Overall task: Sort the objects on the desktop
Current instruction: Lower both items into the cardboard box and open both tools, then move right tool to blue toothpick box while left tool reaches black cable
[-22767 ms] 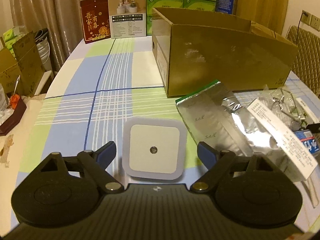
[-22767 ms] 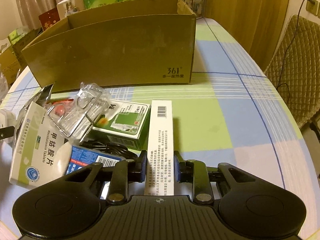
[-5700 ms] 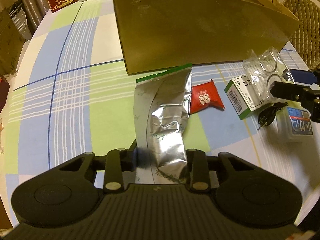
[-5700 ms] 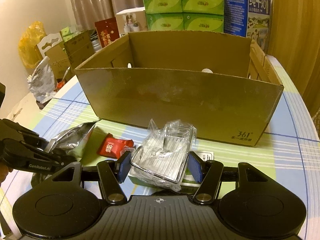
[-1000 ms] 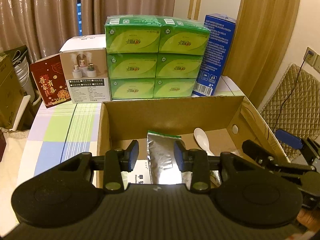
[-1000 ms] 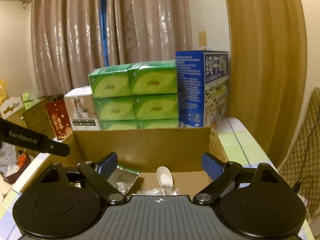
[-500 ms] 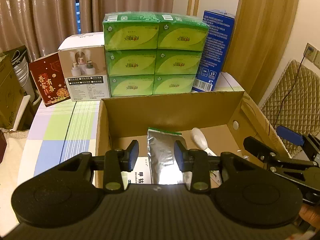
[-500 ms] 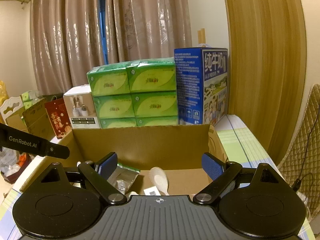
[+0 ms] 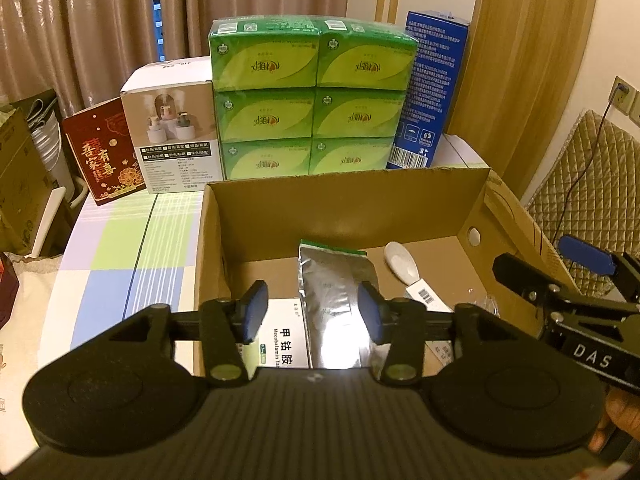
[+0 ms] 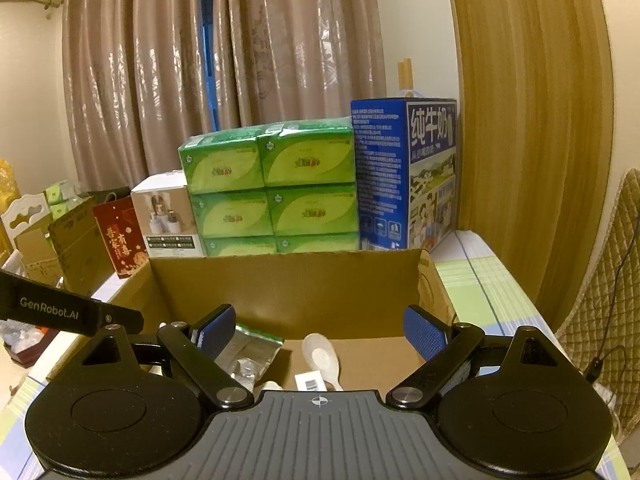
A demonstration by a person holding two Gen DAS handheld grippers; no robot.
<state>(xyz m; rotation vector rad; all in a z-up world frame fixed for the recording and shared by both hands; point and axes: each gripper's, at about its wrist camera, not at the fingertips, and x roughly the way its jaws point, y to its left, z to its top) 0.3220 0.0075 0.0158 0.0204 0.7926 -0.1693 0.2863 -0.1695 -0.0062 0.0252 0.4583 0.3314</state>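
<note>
From the left wrist view, at far left I see the checked tablecloth [image 9: 120, 256], with a red gift box [image 9: 105, 156] at its far edge. Moving right, an open cardboard box [image 9: 344, 196] fills the middle. My left gripper [image 9: 311, 312] hovers over it, its blue pads parted a moderate way and gripping nothing. Directly below, a silver foil pouch [image 9: 334, 292] lies flat on the box floor, beside a white medicine carton [image 9: 285, 344] on its left. Right of the pouch rests a white spoon [image 9: 402, 262]. At far right, my other tool reaches in over the box's right wall.

From the right wrist view, my right gripper [image 10: 320, 330] is spread wide and empty above the same box, the pouch and spoon visible underneath.

I judge the drop is done on both sides. To finish well, I should lift each tool straight up before swinging back, so no finger snags a cardboard wall, and keep the two tools apart as they withdraw. Items left on the table are out of view.
</note>
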